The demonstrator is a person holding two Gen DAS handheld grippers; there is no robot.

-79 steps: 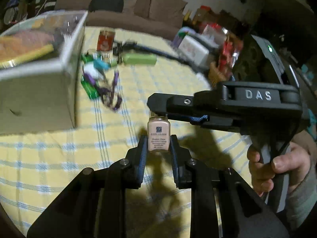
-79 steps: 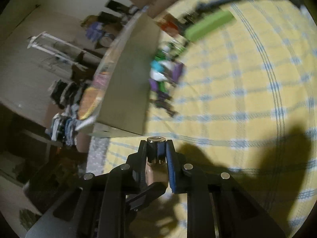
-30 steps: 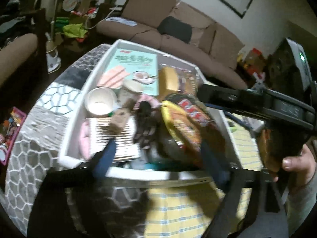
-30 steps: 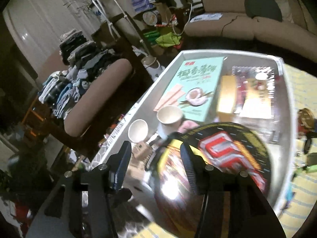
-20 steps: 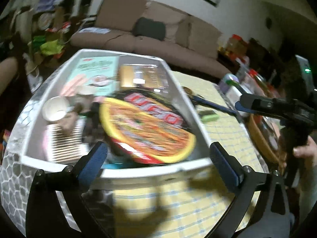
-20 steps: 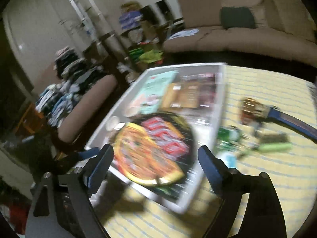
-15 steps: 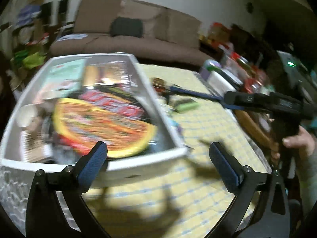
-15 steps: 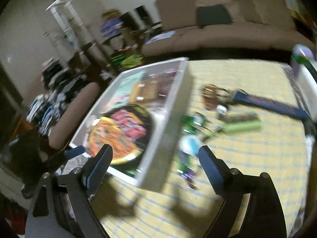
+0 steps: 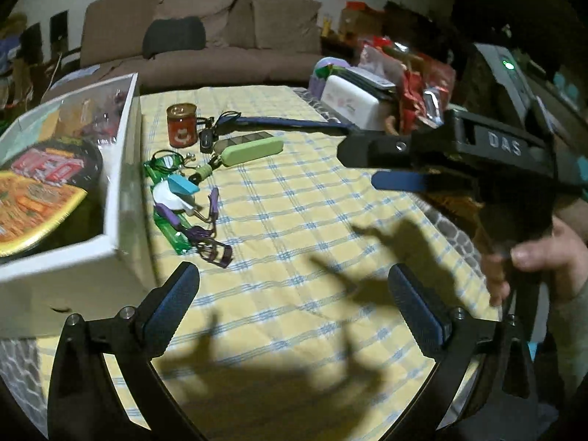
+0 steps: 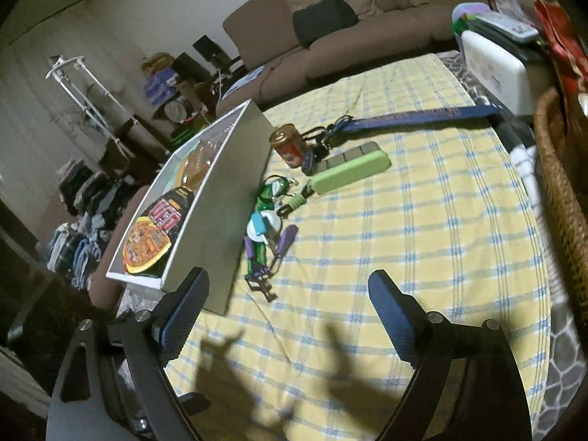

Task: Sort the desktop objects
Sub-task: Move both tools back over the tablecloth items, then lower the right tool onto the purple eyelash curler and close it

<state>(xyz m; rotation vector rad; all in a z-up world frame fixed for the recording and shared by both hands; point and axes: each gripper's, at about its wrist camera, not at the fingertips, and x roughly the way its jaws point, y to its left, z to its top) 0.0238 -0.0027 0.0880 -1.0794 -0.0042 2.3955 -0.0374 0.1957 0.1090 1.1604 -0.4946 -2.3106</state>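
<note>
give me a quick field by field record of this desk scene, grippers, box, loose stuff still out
left gripper: open, nothing between the fingers, over bare cloth
right gripper: open, empty
white box: on the table's left side, holds a round noodle bowl and other packets
red jar: upright on the tablecloth, beside the box
green case: lying flat, right of the jar
purple eyelash curler: lying by the box's near corner
blue strap: stretched across the far side
sorting: several small items not yet in the box
</note>
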